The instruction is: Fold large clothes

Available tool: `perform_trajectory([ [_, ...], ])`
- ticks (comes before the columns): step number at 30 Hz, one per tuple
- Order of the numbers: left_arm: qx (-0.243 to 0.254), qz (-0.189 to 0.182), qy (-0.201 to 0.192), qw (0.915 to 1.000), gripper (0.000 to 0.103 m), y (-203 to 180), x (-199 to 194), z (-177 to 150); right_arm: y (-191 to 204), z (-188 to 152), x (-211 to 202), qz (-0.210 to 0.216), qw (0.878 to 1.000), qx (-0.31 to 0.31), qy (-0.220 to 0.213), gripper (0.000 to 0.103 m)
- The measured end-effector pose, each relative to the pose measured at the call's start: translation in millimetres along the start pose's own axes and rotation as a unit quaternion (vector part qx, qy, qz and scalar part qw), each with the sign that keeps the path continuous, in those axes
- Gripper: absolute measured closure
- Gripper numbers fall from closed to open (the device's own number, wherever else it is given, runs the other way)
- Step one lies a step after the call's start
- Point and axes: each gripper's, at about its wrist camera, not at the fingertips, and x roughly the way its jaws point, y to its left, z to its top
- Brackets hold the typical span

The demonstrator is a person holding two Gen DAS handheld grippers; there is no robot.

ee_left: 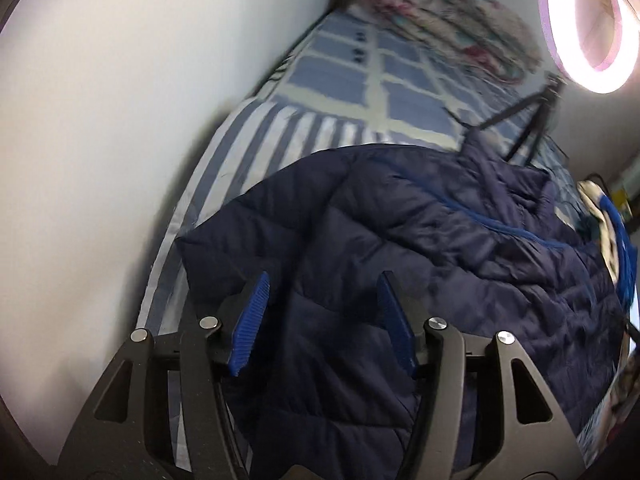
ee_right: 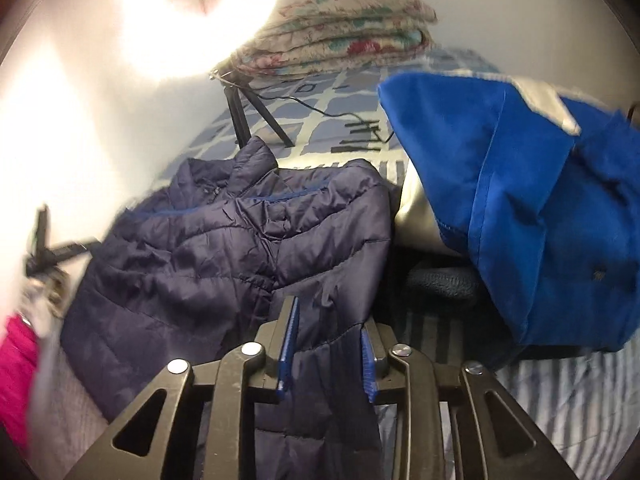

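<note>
A dark navy quilted puffer jacket [ee_left: 420, 240] lies spread on the bed, collar toward the far end; it also shows in the right wrist view [ee_right: 224, 236]. My left gripper [ee_left: 324, 280] is open, its blue pads apart just above the jacket's near part, holding nothing. My right gripper [ee_right: 328, 320] is open with jacket fabric, a sleeve or hem, lying between its blue pads; the pads do not press it. A bright blue garment [ee_right: 520, 200] is heaped to the right of the jacket.
The bed has a blue and white checked and striped sheet [ee_left: 360, 80]. A folded floral blanket [ee_right: 344, 36] lies at the far end. A ring light [ee_left: 592, 24] on a black tripod [ee_right: 244, 116] stands on the bed. A white wall [ee_left: 120, 120] runs along the left.
</note>
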Motion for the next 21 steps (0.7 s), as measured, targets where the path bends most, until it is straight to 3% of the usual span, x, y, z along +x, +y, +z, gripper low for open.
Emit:
perform_trajectory([
  [4,-0.038,-0.009,-0.003,0.9992,0.045,8.4,9.3,4.2,-5.6,5.1,4.8,0.012,1.0,0.015,0.004,0.072],
  [6,-0.028,-0.009,-0.016,0.9994,0.072,3.4,7.8,4.1,-5.2,7.6,10.4,0.01,1.0,0.018,0.006,0.072],
  [7,-0.011,-0.002,-0.019,0.9998,0.101,-4.0,6.8,3.2,-3.8,8.5,13.6,0.01,1.0,0.017,0.007,0.07],
  [9,0.024,0.018,-0.038,0.9988,0.102,-17.6,2.0,-0.4,1.2,9.5,18.7,0.007,1.0,0.011,0.009,0.076],
  [12,0.058,0.036,-0.084,0.9941,0.103,-33.1,-16.3,-6.4,14.0,8.9,21.2,-0.015,1.0,-0.013,0.012,0.101],
  [17,0.04,0.075,-0.141,0.9863,0.103,-23.3,-46.3,3.8,32.4,10.0,-3.6,-0.057,0.996,-0.056,-0.027,0.103],
  [19,0.038,0.113,-0.174,0.9775,0.103,-20.4,-58.2,11.4,34.9,15.1,-16.2,-0.064,0.995,-0.055,-0.054,0.103],
  [21,0.027,0.1,-0.172,0.9796,0.103,-15.2,-61.7,23.1,34.6,20.8,-21.0,-0.076,0.993,-0.05,-0.072,0.103],
])
